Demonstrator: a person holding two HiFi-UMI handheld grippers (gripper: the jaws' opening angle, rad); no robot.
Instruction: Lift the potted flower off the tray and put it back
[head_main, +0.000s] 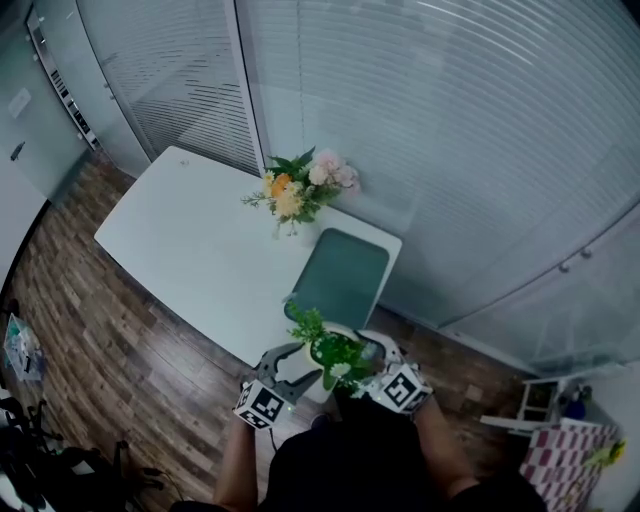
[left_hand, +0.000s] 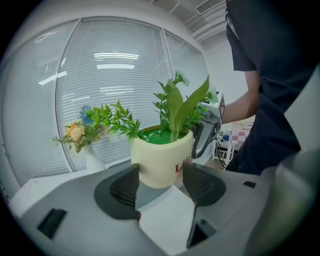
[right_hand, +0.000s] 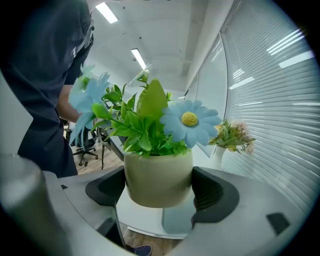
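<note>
The potted flower (head_main: 333, 360) is a cream pot (left_hand: 161, 157) with green leaves and blue daisies (right_hand: 189, 120). It hangs in the air over the near edge of the white table (head_main: 190, 240), just past the near end of the green tray (head_main: 340, 275). My left gripper (head_main: 298, 368) takes the pot from the left, its fingertips against the pot's lower sides (left_hand: 161, 182). From the right, my right gripper (head_main: 372, 368) holds the pot body (right_hand: 158, 177) between its pads (right_hand: 159, 187). A corner of the tray (right_hand: 177, 220) shows below the pot.
A white vase of pink, orange and yellow flowers (head_main: 300, 190) stands at the table's far edge, just beyond the tray. Glass walls with blinds (head_main: 450, 130) run behind the table. Wood floor (head_main: 120, 350) lies to the left, and a checked cloth (head_main: 560, 470) at the lower right.
</note>
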